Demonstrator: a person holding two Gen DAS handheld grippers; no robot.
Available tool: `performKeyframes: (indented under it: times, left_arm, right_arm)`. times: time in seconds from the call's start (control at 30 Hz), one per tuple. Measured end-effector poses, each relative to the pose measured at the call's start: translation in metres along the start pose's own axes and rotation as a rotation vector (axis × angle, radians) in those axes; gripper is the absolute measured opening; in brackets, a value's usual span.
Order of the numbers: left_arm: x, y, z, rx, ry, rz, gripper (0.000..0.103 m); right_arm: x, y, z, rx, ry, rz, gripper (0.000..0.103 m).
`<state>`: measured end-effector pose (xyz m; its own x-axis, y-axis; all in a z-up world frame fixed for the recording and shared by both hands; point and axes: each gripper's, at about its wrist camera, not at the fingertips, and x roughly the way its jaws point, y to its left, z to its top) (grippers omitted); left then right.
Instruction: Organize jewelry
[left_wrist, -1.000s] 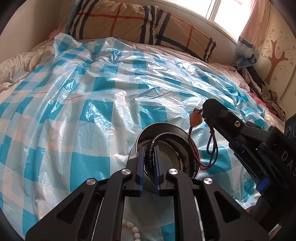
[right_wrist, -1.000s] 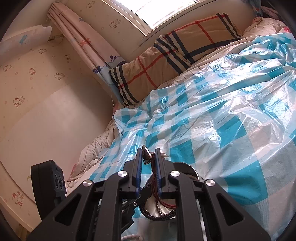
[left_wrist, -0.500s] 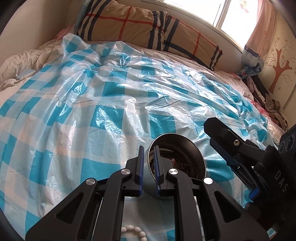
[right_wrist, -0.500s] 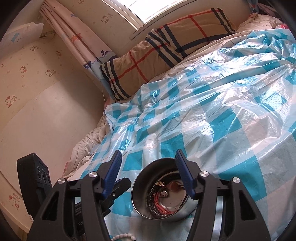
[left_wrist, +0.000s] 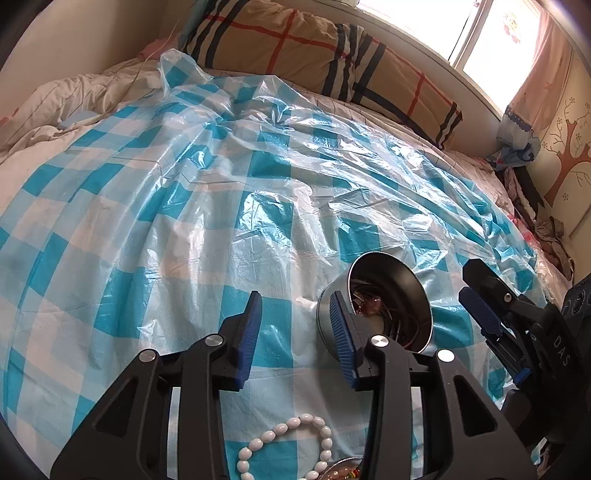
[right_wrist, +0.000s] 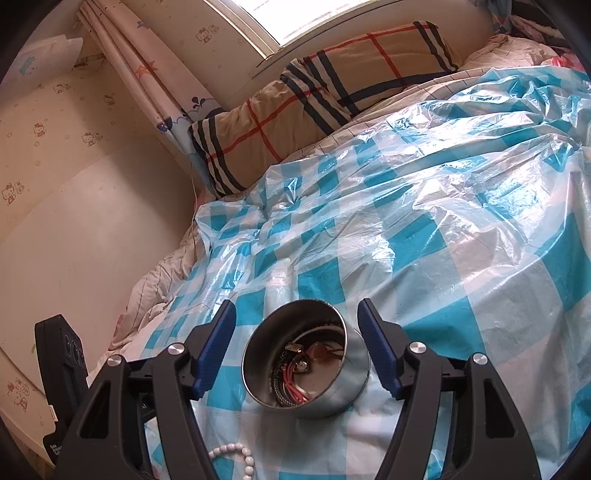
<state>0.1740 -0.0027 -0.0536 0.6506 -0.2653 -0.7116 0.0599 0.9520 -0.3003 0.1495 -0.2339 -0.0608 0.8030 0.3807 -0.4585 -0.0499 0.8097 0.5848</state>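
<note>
A round metal tin (right_wrist: 306, 354) sits on the blue-checked plastic sheet on the bed; it also shows in the left wrist view (left_wrist: 384, 306). Inside lie a dark beaded strand and a red-cord necklace with a brown pendant (right_wrist: 317, 352). My right gripper (right_wrist: 295, 343) is open and empty, its fingers either side of the tin without touching it. My left gripper (left_wrist: 295, 328) is open and empty, just left of the tin, its right finger in front of the tin's wall. A white bead bracelet (left_wrist: 291, 446) lies on the sheet below the left gripper; part of it shows in the right wrist view (right_wrist: 236, 458).
A plaid pillow (left_wrist: 325, 55) lies at the head of the bed under the window. The wall (right_wrist: 74, 229) runs along the bed's left side. Clothes (left_wrist: 532, 206) are piled at the right edge. A small round object (left_wrist: 343, 472) shows at the bottom edge.
The right gripper opened and let the red-cord necklace drop into the tin. The left gripper released the dark beaded strand into the tin, opened and shifted left.
</note>
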Motion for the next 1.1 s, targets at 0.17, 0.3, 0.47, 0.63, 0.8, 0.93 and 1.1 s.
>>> performKeyframes:
  times: [0.17,0.3,0.47,0.63,0.8,0.93,1.1]
  left_arm:
    - [-0.026,-0.003,-0.027,0.135,0.046,-0.021,0.046]
    - [-0.042,-0.008,-0.057,0.296,0.112,-0.082,0.046]
    - [-0.044,-0.018,-0.075,0.413,0.185,-0.133,0.046]
    - [-0.032,-0.018,-0.085,0.443,0.261,-0.176,0.045]
    - [-0.026,-0.014,-0.089,0.417,0.302,-0.223,0.035]
    - [-0.030,-0.015,-0.089,0.404,0.311,-0.245,0.011]
    - [-0.044,-0.011,-0.089,0.398,0.305,-0.232,0.007]
  right_arm:
    - [-0.024,0.000,-0.013,-0.021,0.050,-0.022,0.066]
    - [-0.042,0.001,-0.036,-0.064,0.124,-0.037,0.066]
    - [-0.063,0.000,-0.059,-0.094,0.172,-0.062,0.066]
    - [-0.072,-0.001,-0.064,-0.085,0.171,-0.063,0.066]
    - [-0.068,-0.002,-0.066,-0.082,0.185,-0.067,0.067]
    - [-0.065,-0.001,-0.067,-0.086,0.197,-0.076,0.068]
    - [-0.059,0.007,-0.071,-0.127,0.220,-0.098,0.068]
